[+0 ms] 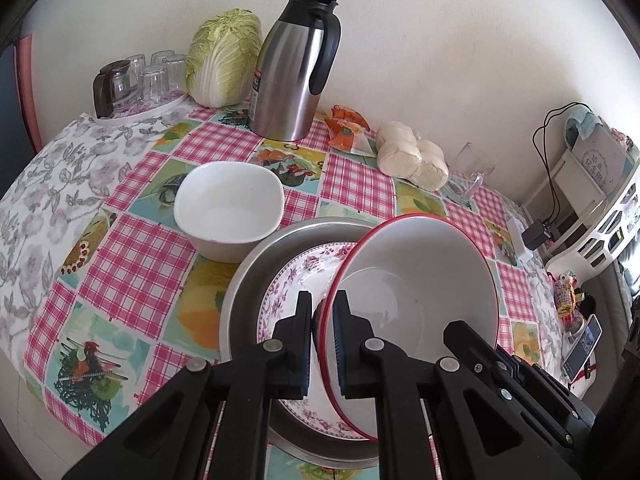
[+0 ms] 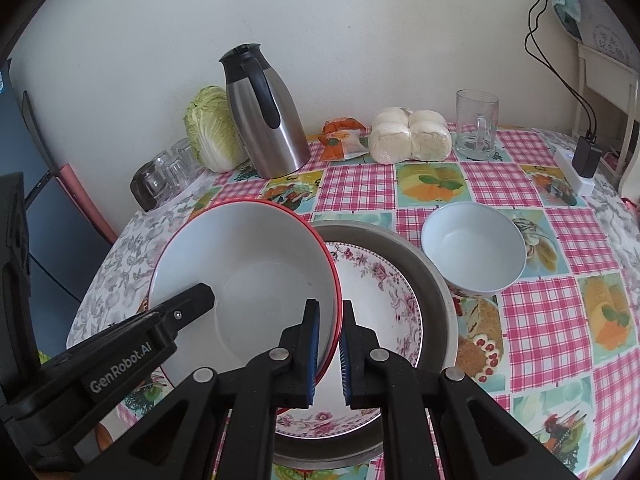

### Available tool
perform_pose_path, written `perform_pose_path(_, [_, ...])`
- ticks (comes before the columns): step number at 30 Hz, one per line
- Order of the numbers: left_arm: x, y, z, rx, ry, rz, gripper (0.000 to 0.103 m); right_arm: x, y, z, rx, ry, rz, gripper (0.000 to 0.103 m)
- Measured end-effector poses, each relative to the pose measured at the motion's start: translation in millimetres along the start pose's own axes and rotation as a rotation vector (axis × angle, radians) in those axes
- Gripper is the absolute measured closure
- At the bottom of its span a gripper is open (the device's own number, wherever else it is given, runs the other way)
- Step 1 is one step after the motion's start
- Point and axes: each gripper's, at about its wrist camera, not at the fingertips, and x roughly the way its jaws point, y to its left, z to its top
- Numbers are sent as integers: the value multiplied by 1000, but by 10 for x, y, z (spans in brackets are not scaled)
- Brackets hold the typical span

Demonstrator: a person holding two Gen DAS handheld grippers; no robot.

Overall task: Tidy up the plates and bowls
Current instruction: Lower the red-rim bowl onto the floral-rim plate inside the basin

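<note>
Both grippers pinch the same red-rimmed bowl (image 1: 416, 280) by its rim: the left gripper (image 1: 322, 300) clamps one edge with a finger inside and a finger outside, and the right gripper (image 2: 330, 310) clamps the opposite edge in the same way. The bowl hangs tilted above a flowered plate (image 2: 380, 292), which lies inside a wide metal basin (image 2: 432, 276) on the counter (image 2: 540, 312). I cannot tell whether the bowl's lower edge touches the plate. Taking the basin as the landmark, a squarish white bowl (image 1: 229, 208) stands just beside it on the left gripper's side, and a round pale bowl (image 2: 474, 252) stands just beside it on the right gripper's side, both upright and empty. Behind the basin, against the wall, stand a steel jug (image 1: 290, 72) with a black handle, a cabbage (image 1: 224, 56) next to it, a tray of upturned glasses (image 1: 156, 76), orange snack packets (image 1: 346, 126), a bag of white buns (image 2: 408, 136) and a glass mug (image 2: 476, 124).
</note>
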Motion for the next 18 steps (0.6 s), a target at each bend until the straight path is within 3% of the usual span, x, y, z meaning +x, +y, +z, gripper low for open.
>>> perform_pose_path(18, [247,-39,-1,4,67,-3,93,215,-178,-19,53,69,-2,93])
